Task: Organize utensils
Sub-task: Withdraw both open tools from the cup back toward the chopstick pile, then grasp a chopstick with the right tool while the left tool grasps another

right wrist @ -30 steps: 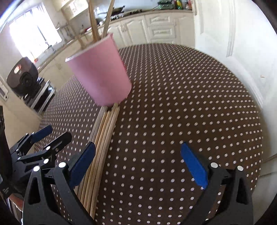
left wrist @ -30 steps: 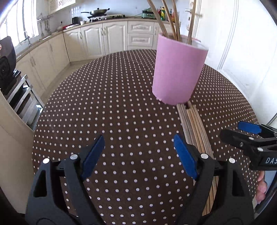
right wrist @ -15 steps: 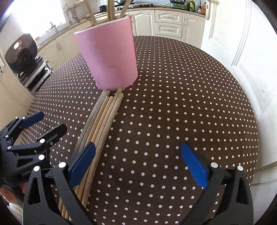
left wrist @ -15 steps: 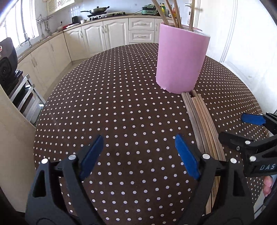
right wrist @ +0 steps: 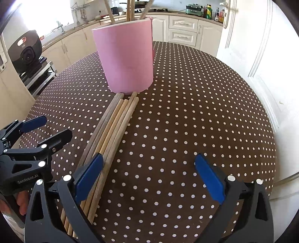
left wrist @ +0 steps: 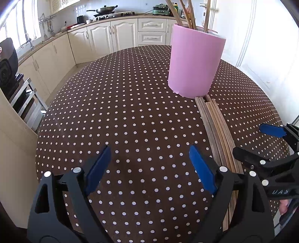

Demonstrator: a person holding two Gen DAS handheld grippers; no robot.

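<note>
Several chopsticks (right wrist: pixel 114 119) partly hidden under right tongs (right wrist: pixel 149 175).

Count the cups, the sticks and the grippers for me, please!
Pink cup: 1
Sticks standing in the cup: 4 showing
Sticks lying on the table: about 6, packed too tight to be sure
Grippers: 2, the left gripper and the right gripper
Total: about 13
</note>
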